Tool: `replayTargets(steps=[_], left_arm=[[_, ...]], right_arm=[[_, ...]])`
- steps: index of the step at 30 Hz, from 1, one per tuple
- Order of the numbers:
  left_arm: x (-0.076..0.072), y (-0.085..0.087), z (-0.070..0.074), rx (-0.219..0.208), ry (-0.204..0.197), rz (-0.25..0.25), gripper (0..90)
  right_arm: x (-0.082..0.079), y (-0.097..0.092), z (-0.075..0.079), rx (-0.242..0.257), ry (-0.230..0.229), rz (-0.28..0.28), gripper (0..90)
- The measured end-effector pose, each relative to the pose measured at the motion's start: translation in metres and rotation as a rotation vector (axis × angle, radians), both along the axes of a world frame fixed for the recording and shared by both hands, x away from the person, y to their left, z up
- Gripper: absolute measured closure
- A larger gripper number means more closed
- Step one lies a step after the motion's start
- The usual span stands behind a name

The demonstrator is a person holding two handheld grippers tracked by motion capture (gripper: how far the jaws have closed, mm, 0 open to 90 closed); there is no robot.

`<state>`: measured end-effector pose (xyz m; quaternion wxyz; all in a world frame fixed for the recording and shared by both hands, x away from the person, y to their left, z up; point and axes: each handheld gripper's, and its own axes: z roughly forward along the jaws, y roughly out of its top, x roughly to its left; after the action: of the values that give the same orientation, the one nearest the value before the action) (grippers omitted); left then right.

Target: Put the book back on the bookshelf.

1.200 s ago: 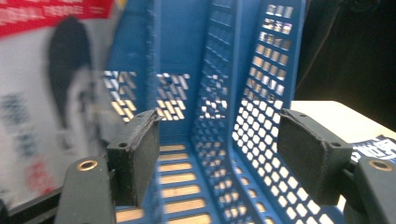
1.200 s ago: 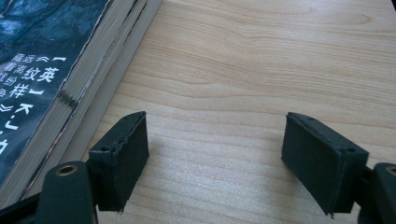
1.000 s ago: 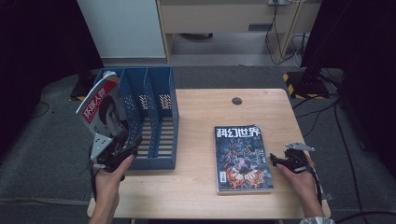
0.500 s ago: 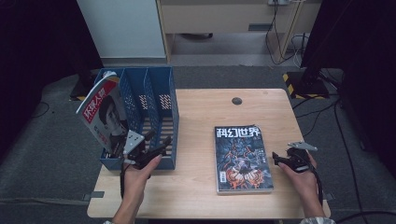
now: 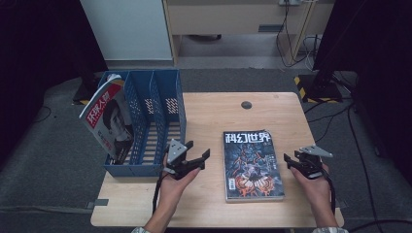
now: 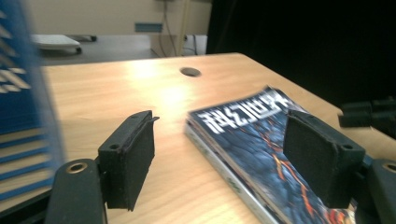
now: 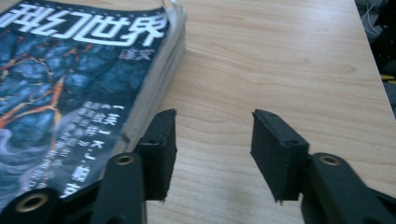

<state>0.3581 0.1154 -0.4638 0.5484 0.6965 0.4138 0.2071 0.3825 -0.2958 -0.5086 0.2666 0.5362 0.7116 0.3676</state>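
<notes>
Here the left tool (image 5: 197, 162) hovers low over the tabletop (image 5: 209, 121), jaws spread wide with nothing between them, pointing toward the magazine (image 5: 251, 165). In the left gripper view that magazine (image 6: 271, 140) lies flat just past the tool (image 6: 233, 154), near its right jaw. The right tool (image 5: 295, 162) sits just beside the magazine's right edge; its jaws have just been closing, yet in the right gripper view they stand apart over bare wood, gripping nothing, one jaw close against the magazine (image 7: 79, 84). Farther back, at the tabletop's left edge, a blue rack (image 5: 145, 121) holds a second magazine (image 5: 104, 121) leaning in its left slot.
</notes>
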Motion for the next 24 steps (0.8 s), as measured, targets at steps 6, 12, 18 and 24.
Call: replayTargets(steps=[6, 12, 18, 24], left_arm=[[-0.003, -0.028, -0.015, 0.026, 0.026, -0.048, 25.3], [-0.011, -0.040, -0.028, 0.062, 0.041, -0.079, 25.6], [-0.014, -0.042, -0.039, 0.063, 0.066, -0.066, 26.3], [-0.016, -0.045, -0.038, 0.076, 0.072, -0.074, 26.3]], right_arm=[[-0.003, 0.007, 0.005, 0.010, -0.025, 0.047, 67.9], [-0.001, 0.012, 0.008, 0.068, -0.053, 0.084, 74.2], [0.005, 0.020, 0.003, 0.183, -0.037, 0.106, 64.3], [0.010, 0.029, -0.001, 0.171, -0.023, 0.109, 50.2]])
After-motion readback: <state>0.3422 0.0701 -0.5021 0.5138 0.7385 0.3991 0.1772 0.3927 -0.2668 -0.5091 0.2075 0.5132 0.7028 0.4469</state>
